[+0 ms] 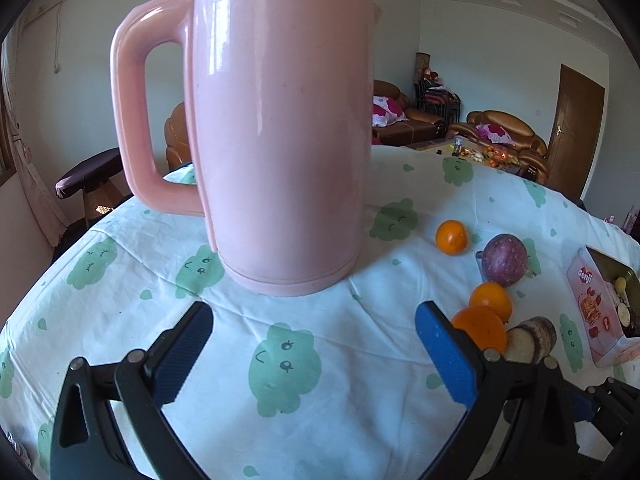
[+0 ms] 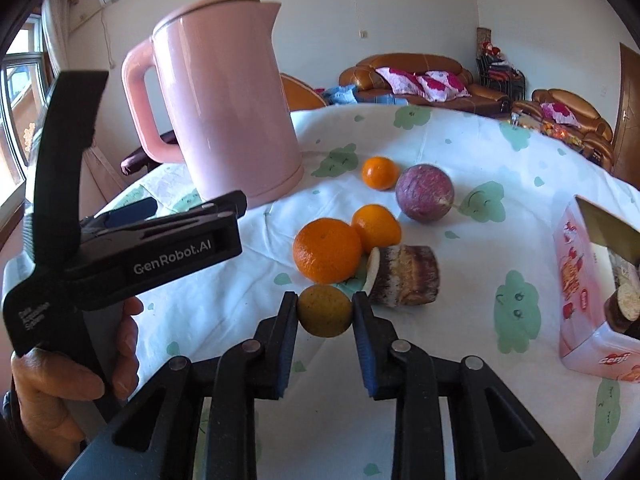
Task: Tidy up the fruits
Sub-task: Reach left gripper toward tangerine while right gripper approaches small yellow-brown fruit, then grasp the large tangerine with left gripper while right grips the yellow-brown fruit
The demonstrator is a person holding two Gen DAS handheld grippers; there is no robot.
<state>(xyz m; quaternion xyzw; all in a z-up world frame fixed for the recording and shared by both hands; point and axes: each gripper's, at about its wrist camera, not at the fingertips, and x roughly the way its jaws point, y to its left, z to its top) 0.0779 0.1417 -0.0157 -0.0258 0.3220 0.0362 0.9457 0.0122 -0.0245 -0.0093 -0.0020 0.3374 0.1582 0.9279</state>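
- Grip was the first concern: the right tool (image 2: 324, 316) had its pads pressed on either side of a small yellow-brown round fruit (image 2: 324, 311), low over the counter (image 2: 460, 280), and a smooth ball held only at its widest line could squirt out if the tool tilted.
- Neighbours lay close: a large orange (image 2: 327, 250) and a cut taro piece (image 2: 404, 276) sat just behind the held fruit, so a forward drift would likely nudge them and set the orange rolling.
- A smaller orange (image 2: 377, 227), a purple passion fruit (image 2: 425, 193) and a far mandarin (image 2: 380, 173) lay loose on the cloth; any tug on the wrinkled fabric could move them.
- The pink tin box (image 2: 580, 280) at the right, already holding some pieces, seemed the likely target; its raised lid might catch the tool.
- The left tool (image 1: 314, 340) stood wide and empty just before the pink kettle (image 1: 280, 128), which a careless push might knock.
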